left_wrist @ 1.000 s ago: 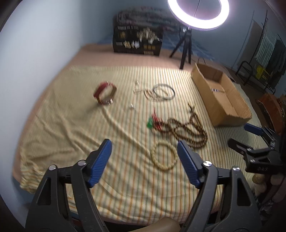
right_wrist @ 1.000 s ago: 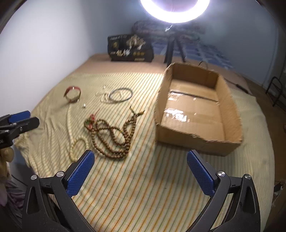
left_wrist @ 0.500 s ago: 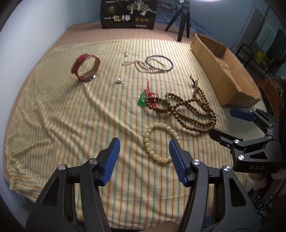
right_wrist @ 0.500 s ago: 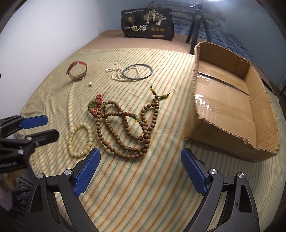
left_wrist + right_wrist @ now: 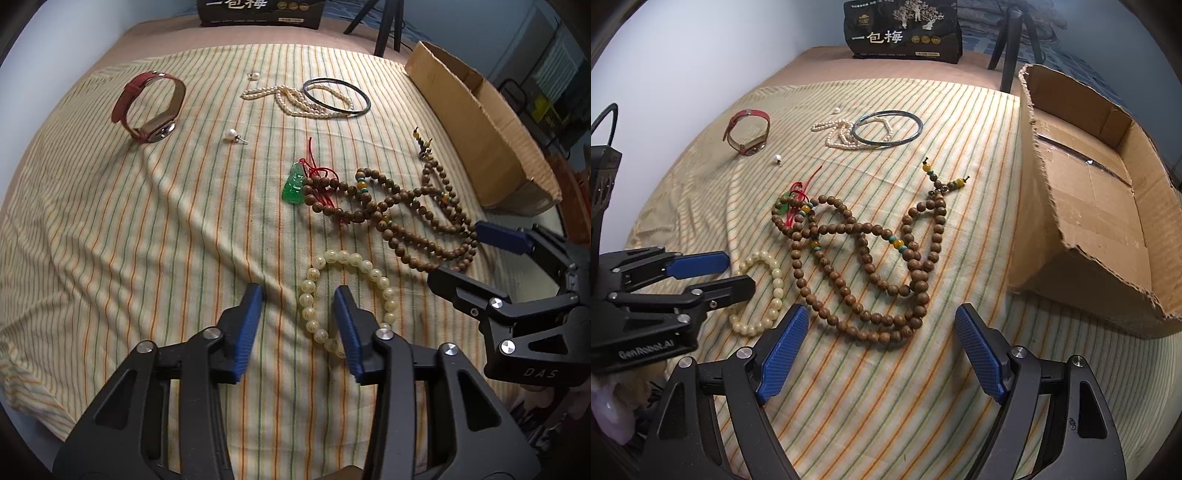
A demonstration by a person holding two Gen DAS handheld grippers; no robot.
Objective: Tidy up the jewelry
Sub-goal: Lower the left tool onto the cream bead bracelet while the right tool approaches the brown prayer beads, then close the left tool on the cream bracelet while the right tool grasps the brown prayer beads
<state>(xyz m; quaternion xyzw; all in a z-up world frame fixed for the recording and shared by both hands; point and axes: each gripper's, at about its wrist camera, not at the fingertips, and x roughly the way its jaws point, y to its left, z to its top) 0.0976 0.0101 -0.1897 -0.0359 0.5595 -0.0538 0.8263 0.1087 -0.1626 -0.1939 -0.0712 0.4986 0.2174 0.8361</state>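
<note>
Bracelet of pale cream beads (image 5: 347, 295) lies flat on the striped cloth (image 5: 147, 240) covering the bed, near the cloth's front edge and just beside the long string of brown wooden beads (image 5: 864, 258). Its ring lies directly ahead of the left claw (image 5: 299, 328), slightly to that claw's right: in the left wrist view the right-hand blue pad sits over the inside of the loop while the left-hand pad sits outside it, so the near-left arc of beads falls between the two. Whether the pads touch the cloth cannot be told. The left claw is parted to a moderate gap and holds nothing.

The right claw (image 5: 882, 350) is spread wide and empty, poised in front of the near end of the brown bead string; the bracelet lies off to its left. Judgement: the left claw is the nearer to the bracelet and better placed to take it; closing on the straddled arc appears to be the step in hand.

Further out lie a green pendant (image 5: 293, 184) on red cord, a dark bangle (image 5: 336, 96) over a pearl strand (image 5: 295, 103), and a red-strapped watch (image 5: 151, 107). The cardboard box (image 5: 1108, 206) stands on the right, open-topped, the likely destination.
</note>
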